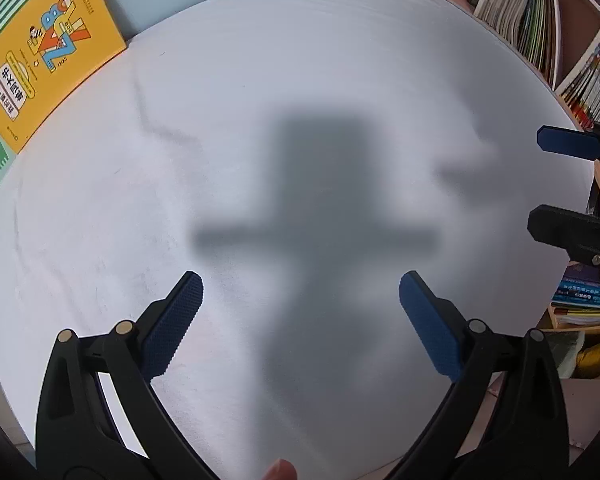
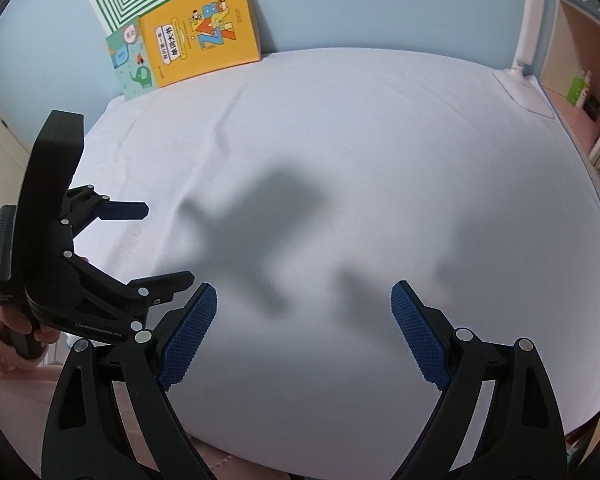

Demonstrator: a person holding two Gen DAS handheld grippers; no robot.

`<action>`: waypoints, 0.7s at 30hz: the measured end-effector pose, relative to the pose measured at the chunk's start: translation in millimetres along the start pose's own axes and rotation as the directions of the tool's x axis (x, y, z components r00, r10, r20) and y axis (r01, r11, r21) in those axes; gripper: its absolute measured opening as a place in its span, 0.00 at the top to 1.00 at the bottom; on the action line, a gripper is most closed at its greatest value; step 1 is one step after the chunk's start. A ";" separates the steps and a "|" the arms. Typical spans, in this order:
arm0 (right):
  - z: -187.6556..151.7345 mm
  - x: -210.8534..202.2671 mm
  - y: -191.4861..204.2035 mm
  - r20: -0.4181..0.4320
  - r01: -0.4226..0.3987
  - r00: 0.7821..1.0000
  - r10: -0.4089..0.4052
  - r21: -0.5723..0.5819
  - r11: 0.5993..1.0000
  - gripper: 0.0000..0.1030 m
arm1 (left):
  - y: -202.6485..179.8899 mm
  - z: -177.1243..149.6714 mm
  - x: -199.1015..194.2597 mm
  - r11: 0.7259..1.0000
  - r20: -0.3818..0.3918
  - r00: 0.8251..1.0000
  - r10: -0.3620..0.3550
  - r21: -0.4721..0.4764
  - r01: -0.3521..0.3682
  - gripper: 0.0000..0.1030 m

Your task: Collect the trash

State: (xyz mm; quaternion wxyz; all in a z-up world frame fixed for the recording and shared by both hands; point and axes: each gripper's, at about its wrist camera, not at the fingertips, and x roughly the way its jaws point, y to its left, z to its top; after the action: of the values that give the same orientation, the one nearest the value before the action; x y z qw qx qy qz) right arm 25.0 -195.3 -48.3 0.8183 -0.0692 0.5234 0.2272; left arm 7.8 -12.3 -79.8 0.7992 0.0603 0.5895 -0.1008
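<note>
The left gripper [image 1: 300, 320] and the right gripper [image 2: 304, 324] both hover over the white bench [image 1: 260, 120], fingers spread wide and holding nothing. No trash can be seen on the cloth. A yellow book [image 2: 204, 28] leans on the blue wall [image 2: 360, 4], a lamp base [image 2: 528, 92] stands far right

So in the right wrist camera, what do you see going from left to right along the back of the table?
Elephant book → yellow ABC book → white lamp base → pink shelf with small bottles.
</note>
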 end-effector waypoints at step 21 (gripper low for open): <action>7.2 3.4 1.8 -0.008 -0.015 1.000 0.015 -0.024 1.000 0.14 | 1.1 -7.1 1.0 1.000 -0.022 1.000 0.009 -0.029 -0.010 0.06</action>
State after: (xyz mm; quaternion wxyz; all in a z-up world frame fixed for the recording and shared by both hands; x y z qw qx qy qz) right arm 31.3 -190.1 -47.8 0.8136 -0.0761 0.5243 0.2395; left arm 1.8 -9.7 -82.9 0.7938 0.0525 0.5995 -0.0878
